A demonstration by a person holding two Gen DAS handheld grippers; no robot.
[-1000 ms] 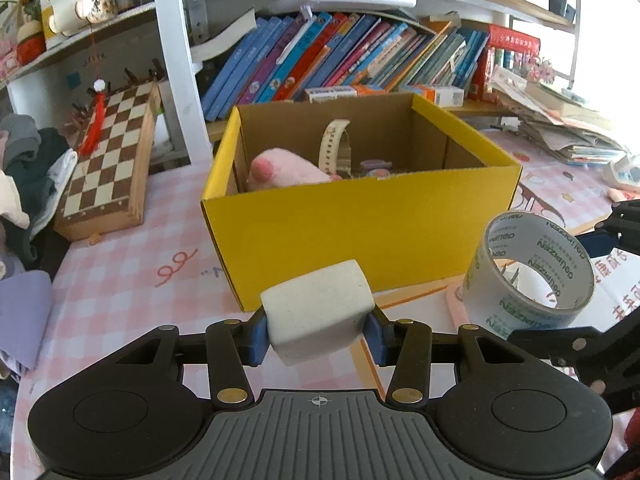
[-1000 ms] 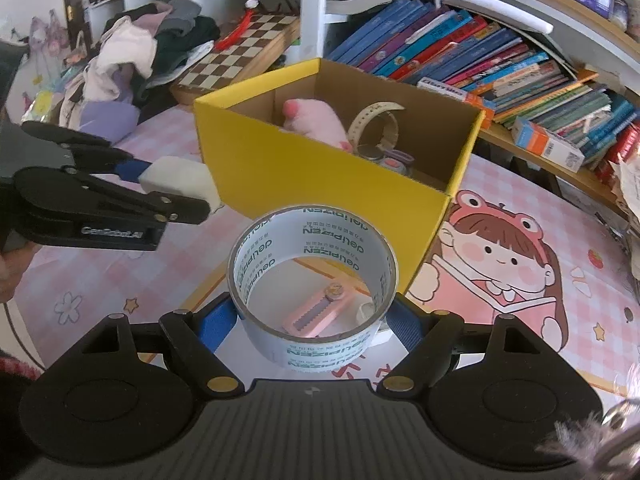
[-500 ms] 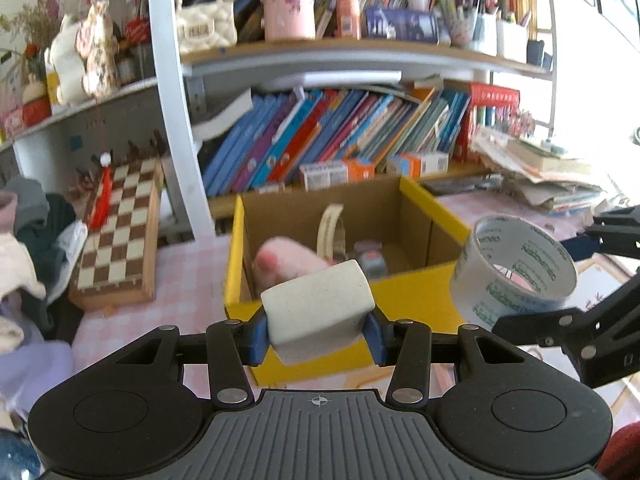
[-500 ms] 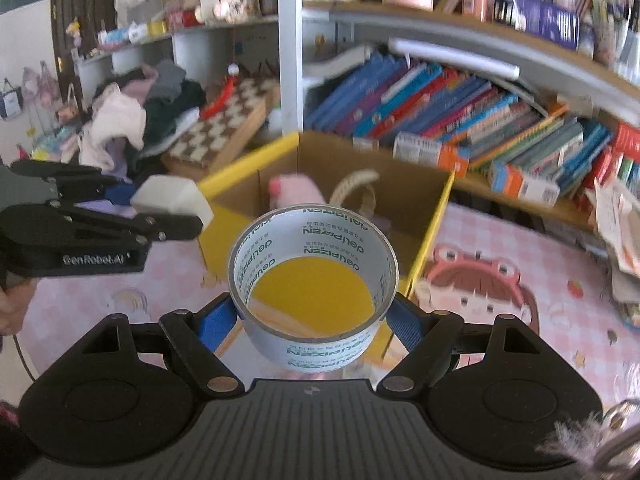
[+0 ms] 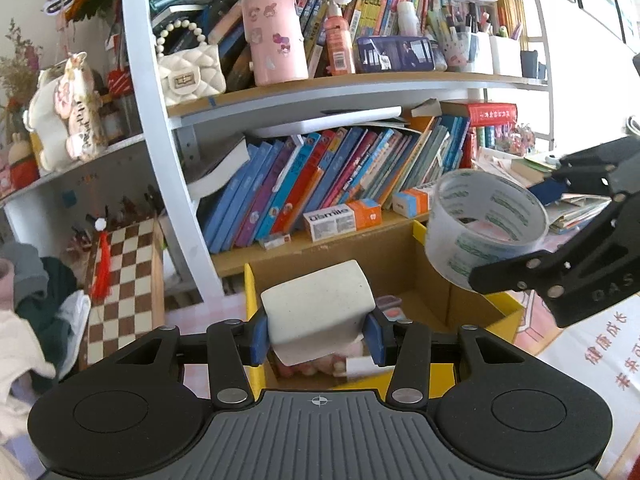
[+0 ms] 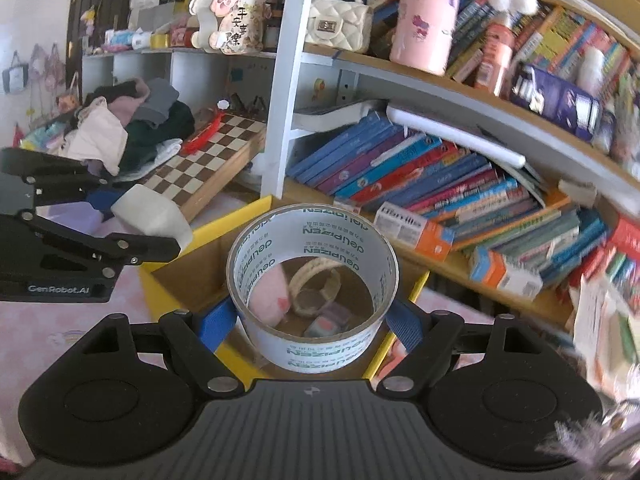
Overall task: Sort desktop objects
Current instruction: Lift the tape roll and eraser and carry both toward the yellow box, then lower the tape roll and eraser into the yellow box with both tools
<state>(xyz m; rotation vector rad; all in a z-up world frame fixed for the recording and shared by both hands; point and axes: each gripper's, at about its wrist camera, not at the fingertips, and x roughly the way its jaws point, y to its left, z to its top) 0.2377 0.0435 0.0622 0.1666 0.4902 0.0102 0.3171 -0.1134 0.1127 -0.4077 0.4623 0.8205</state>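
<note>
Tongs [image 5: 318,338] over box [image 5: 496,304], bookshelves [image 5: 320,184] behind

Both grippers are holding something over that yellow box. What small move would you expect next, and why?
Probably a short lowering into the yellow box, then letting go. The left gripper grips the white block and the right gripper grips the tape roll, both above the open box that already holds items.

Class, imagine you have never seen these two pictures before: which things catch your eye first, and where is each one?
First, the roll of clear tape clamped in the right gripper, held above the open yellow cardboard box. Next, the white block pinched in the left gripper over the same box. Behind both, crowded bookshelves fill the background, with a chessboard leaning at the left.
</note>
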